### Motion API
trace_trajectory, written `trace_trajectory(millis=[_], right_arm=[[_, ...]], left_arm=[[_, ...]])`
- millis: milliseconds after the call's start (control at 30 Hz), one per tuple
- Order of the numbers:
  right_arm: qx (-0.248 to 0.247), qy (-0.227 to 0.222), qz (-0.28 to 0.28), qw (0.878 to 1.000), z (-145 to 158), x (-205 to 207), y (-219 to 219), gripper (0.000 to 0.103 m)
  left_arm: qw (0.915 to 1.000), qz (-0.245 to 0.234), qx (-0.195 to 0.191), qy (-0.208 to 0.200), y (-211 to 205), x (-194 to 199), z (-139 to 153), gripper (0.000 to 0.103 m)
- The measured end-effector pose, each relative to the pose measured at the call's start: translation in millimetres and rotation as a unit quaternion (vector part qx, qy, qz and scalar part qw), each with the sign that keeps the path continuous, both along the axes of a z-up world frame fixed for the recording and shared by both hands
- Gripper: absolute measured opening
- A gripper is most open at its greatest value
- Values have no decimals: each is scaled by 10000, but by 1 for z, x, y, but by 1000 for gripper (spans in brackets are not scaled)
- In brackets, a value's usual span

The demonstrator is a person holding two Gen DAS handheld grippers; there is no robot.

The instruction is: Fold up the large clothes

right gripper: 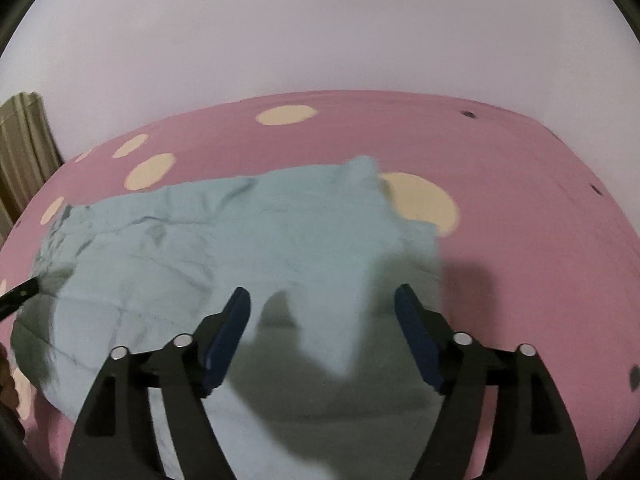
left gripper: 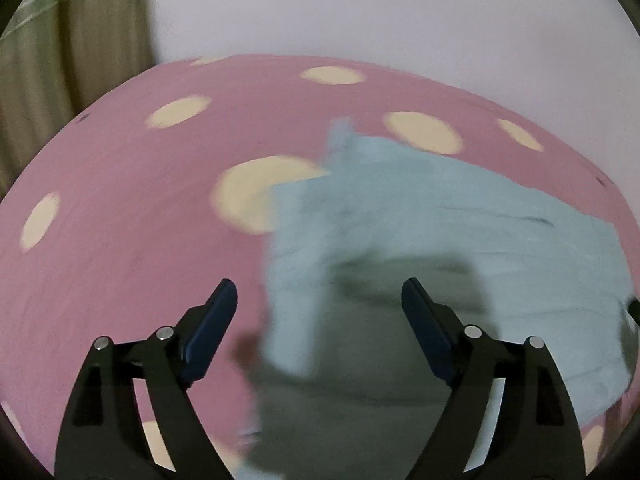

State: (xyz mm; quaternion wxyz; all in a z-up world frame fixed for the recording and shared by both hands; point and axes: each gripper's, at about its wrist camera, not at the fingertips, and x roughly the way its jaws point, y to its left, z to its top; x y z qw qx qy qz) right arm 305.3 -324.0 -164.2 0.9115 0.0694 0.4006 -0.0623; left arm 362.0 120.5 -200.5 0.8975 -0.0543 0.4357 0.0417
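My left view smears the pale blue cloth garment [left gripper: 460,232], so its near edge is unreadable, and the bottom frame edge cuts it off. In my right view its lower part [right gripper: 280,240] runs behind the tool arms. The beige curtain [left gripper: 68,60] is cropped at the left edge.

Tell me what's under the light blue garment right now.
The light blue garment lies on a pink sheet with cream dots; one large cream dot pokes out from beneath its edge. Whatever else the cloth covers is hidden.
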Motion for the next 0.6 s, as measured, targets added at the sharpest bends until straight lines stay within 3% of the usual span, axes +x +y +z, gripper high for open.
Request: trace_trajectory(millis=[133, 167, 233, 400, 600], right_arm=[[309, 252, -60, 9992, -9, -9, -30, 75], [465, 304, -51, 9984, -12, -10, -36, 75], [796, 403, -60, 9960, -18, -9, -45, 75], [1223, 593, -88, 9907, -32, 0, -55, 77], [1577, 704, -117, 9849, -47, 6, -60, 79]], left_arm=[[9954, 28, -946, 176, 37, -9, -8, 86], [9908, -48, -1337, 226, 45, -10, -11, 88], [9846, -124, -1718, 291, 50, -9, -15, 89], [9802, -327, -1901, 446, 43, 0, -24, 89], [9810, -540, -1766, 596, 27, 16, -36, 89]])
